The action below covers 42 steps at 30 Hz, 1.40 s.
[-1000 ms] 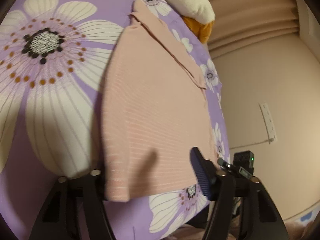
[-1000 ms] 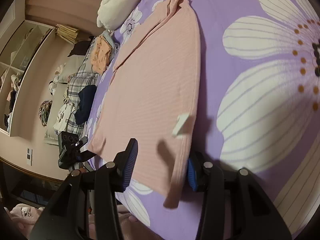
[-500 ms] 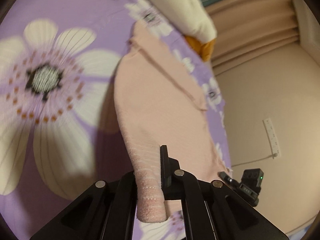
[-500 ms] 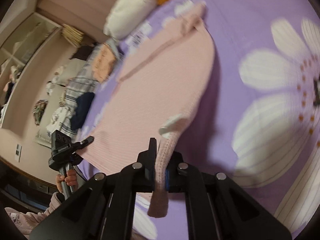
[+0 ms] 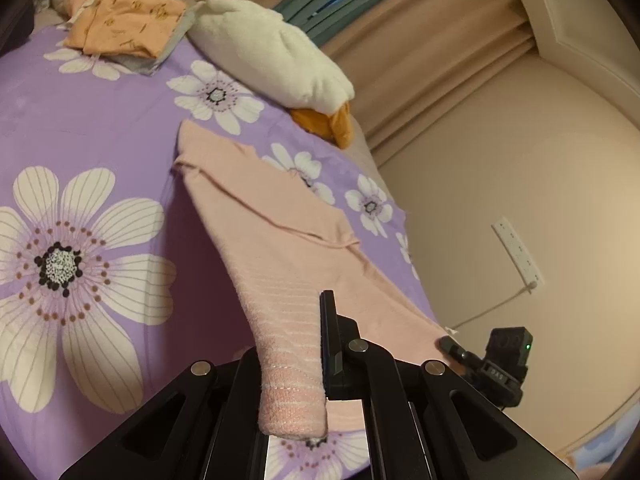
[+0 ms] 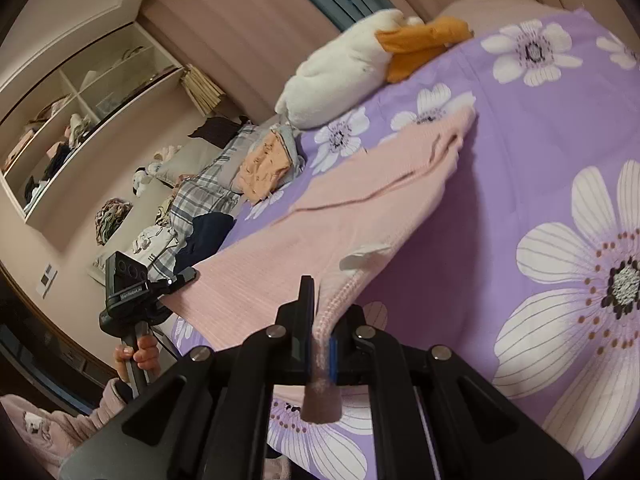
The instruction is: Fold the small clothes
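On the bed [image 5: 100,120], with its purple flowered cover, the pink garment [image 5: 264,216] lies spread toward the white plush pillow [image 5: 272,60], but its near hem is no more flat. A second ago both tongs stood apart over this hem; now the left tongs [image 5: 316,364] are clamped on one corner of the hem, and the right tongs [image 6: 320,354] are clamped on the other corner, with a short end of cloth hanging below each pair. The cloth now rises from the cover up to the two grips, and a dark shadow shows under the lifted part, while the far end near the collar seems to rest on the bed, though the fisheye view makes this hard to judge. A white label [image 6: 366,256] sticks out at the lifted edge in the right view. This means the grasp is done and the fold itself can begin: I judge that the next move is to carry the hem forward over the body of the garment, toward the collar, keeping both corners level so the edge lands straight. A folded orange cloth [image 5: 124,26] waits further back.
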{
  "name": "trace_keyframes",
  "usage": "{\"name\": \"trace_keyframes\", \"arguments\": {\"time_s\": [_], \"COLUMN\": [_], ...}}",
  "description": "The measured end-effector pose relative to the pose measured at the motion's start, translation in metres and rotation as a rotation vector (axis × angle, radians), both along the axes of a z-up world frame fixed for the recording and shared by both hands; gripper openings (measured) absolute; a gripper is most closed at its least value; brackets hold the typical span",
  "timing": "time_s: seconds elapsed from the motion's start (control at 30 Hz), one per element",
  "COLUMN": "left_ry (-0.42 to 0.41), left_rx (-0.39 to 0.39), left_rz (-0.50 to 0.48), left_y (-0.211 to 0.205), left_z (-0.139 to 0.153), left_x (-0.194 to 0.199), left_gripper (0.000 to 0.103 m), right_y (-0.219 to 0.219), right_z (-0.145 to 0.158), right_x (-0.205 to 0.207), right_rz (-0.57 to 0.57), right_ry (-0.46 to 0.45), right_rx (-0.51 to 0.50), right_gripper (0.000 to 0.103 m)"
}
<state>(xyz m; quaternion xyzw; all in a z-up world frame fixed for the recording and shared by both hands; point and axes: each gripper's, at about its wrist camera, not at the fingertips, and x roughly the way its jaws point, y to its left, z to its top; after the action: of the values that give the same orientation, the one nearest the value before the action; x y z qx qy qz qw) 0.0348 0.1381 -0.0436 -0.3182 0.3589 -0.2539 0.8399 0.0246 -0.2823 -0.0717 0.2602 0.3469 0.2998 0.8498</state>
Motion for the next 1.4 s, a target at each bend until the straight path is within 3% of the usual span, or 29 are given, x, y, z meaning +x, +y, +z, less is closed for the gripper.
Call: {"name": "trace_keyframes", "arguments": {"time_s": [0.4,0.8,1.1,1.4], "left_ry": [-0.031,-0.021,0.011,0.074], "left_rx": [0.051,0.068,0.034,0.016], "left_rz": [-0.032,-0.072,-0.001,0.038], "left_y": [0.001,-0.004,0.011,0.022], "left_z": [0.027,0.046,0.033,0.014], "left_x": [-0.041,-0.078,-0.029,0.052], "left_gripper": [0.000,0.000,0.000,0.000], "right_y": [-0.009,-0.002,-0.030,-0.034], "right_z": [0.034,0.069,0.052,0.037], "right_x": [-0.043,-0.088,-0.037,0.032], "right_rz": [0.036,0.149,0.026,-0.047], "right_ry": [-0.082,-0.205,-0.110,-0.035], "right_rx": [-0.011,-0.100,-0.010,0.036], "right_gripper": [0.007,0.007,0.008,0.008]}}
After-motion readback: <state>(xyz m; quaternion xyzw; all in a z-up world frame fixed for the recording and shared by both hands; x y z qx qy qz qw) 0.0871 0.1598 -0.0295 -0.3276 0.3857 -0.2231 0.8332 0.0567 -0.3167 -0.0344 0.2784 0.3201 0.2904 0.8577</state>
